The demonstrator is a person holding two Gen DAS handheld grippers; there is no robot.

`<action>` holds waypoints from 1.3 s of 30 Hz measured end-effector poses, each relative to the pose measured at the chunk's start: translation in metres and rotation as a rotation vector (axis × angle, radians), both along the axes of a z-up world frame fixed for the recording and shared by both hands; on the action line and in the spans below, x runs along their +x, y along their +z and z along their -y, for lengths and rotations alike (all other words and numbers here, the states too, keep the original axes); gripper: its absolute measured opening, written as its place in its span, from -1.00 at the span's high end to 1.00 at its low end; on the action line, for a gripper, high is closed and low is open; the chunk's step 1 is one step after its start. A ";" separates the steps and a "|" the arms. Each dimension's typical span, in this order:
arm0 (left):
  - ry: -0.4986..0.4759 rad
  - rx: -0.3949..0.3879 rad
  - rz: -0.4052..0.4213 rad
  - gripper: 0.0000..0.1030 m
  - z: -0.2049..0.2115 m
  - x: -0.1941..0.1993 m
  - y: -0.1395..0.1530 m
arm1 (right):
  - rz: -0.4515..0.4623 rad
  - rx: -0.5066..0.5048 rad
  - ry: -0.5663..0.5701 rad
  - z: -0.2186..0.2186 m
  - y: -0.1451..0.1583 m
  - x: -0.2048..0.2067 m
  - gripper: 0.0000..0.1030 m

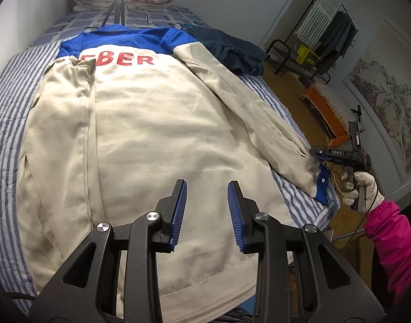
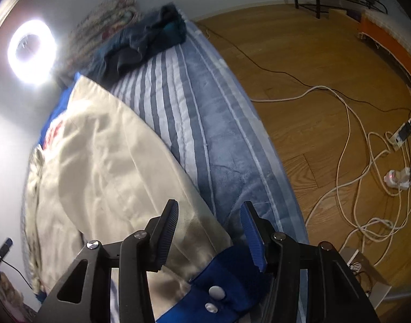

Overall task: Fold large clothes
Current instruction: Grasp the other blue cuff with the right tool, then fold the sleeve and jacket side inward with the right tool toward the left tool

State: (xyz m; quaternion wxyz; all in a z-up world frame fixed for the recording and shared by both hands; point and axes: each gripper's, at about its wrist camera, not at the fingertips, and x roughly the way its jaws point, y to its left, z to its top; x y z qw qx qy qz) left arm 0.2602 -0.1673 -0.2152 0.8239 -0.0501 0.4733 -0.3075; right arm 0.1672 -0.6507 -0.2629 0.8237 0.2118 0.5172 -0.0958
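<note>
A smooth cream jacket [image 1: 151, 123] with blue yoke lies flat on a striped quilted bed [image 1: 6, 86]; left gripper [image 1: 206, 210] hovers released above it, right gripper [image 2: 209, 231] spread over its blue cuff [image 2: 221, 277], beside wood flooring [image 2: 313, 62]

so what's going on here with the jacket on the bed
A person with a gripper in each hand is folding a beige and blue jacket spread back-up on a striped bed. The left sleeve already lies folded over the body. The right gripper, open, is at the blue cuff of the outstretched right sleeve, not yet closed on it. The left gripper hovers open above the lower back.
</note>
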 end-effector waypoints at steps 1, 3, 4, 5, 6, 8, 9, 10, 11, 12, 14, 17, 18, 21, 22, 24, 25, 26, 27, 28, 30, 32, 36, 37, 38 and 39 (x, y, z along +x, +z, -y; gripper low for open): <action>0.005 -0.003 -0.003 0.39 -0.001 0.003 -0.001 | -0.010 -0.009 0.014 -0.003 -0.002 0.002 0.13; 0.018 -0.013 -0.002 0.39 -0.002 0.008 -0.001 | -0.037 -0.026 0.043 -0.010 -0.005 0.004 0.68; 0.024 -0.017 -0.001 0.39 -0.004 0.009 -0.002 | -0.050 -0.063 0.054 -0.016 -0.004 0.005 0.73; 0.033 -0.016 -0.002 0.39 -0.005 0.011 -0.003 | -0.053 -0.090 0.066 -0.022 -0.001 0.004 0.90; 0.037 -0.016 -0.005 0.39 -0.006 0.012 -0.004 | -0.047 -0.104 0.077 -0.026 0.003 0.003 0.94; 0.036 -0.024 -0.009 0.39 -0.010 0.012 -0.004 | -0.033 -0.130 0.081 -0.034 0.014 -0.002 0.97; 0.036 -0.023 -0.005 0.39 -0.011 0.011 -0.003 | -0.026 -0.138 0.077 -0.037 0.019 -0.003 0.97; 0.035 -0.019 0.008 0.40 -0.013 0.009 -0.001 | -0.016 -0.148 0.073 -0.042 0.027 -0.006 0.98; 0.035 -0.017 0.019 0.40 -0.015 0.007 0.002 | -0.010 -0.158 0.071 -0.045 0.033 -0.008 0.98; 0.036 -0.021 0.025 0.40 -0.017 0.006 0.003 | 0.003 -0.171 0.072 -0.051 0.042 -0.011 0.98; 0.043 -0.031 0.032 0.39 -0.024 0.005 0.007 | 0.039 -0.177 0.085 -0.066 0.061 -0.018 0.98; 0.060 -0.047 0.033 0.39 -0.032 0.007 0.009 | 0.091 -0.181 0.139 -0.099 0.086 -0.028 0.98; 0.071 -0.052 0.030 0.39 -0.036 0.009 0.009 | 0.104 -0.182 0.160 -0.110 0.092 -0.029 0.98; 0.095 -0.065 0.018 0.40 -0.043 0.011 0.008 | 0.152 -0.176 0.266 -0.160 0.111 -0.034 0.99; 0.102 -0.070 0.014 0.40 -0.046 0.012 0.007 | 0.165 -0.176 0.304 -0.178 0.114 -0.036 0.99; 0.113 -0.076 0.015 0.40 -0.050 0.013 0.008 | 0.183 -0.171 0.382 -0.214 0.117 -0.037 0.99; 0.117 -0.078 0.016 0.40 -0.052 0.013 0.008 | 0.187 -0.164 0.436 -0.237 0.115 -0.037 0.99; 0.122 -0.079 0.016 0.40 -0.053 0.013 0.008 | 0.181 -0.156 0.488 -0.258 0.112 -0.035 0.99; 0.129 -0.080 0.016 0.40 -0.055 0.013 0.008 | 0.173 -0.153 0.532 -0.275 0.106 -0.036 0.99; 0.135 -0.082 0.013 0.40 -0.057 0.014 0.008 | 0.158 -0.146 0.597 -0.299 0.097 -0.035 0.99; 0.145 -0.088 0.002 0.40 -0.060 0.015 0.007 | 0.130 -0.155 0.704 -0.340 0.076 -0.036 0.99; 0.158 -0.093 -0.011 0.40 -0.063 0.016 0.005 | 0.090 -0.160 0.770 -0.369 0.052 -0.033 0.99; 0.161 -0.102 -0.051 0.39 -0.063 0.017 -0.003 | 0.017 -0.136 0.829 -0.388 0.015 -0.030 0.98; 0.160 -0.102 -0.070 0.39 -0.063 0.018 -0.007 | 0.009 -0.124 0.836 -0.389 0.011 -0.031 0.97; 0.160 -0.101 -0.083 0.40 -0.062 0.018 -0.010 | 0.013 -0.117 0.840 -0.388 0.012 -0.033 0.85; 0.160 -0.104 -0.098 0.40 -0.061 0.018 -0.013 | 0.024 -0.108 0.839 -0.385 0.016 -0.036 0.61</action>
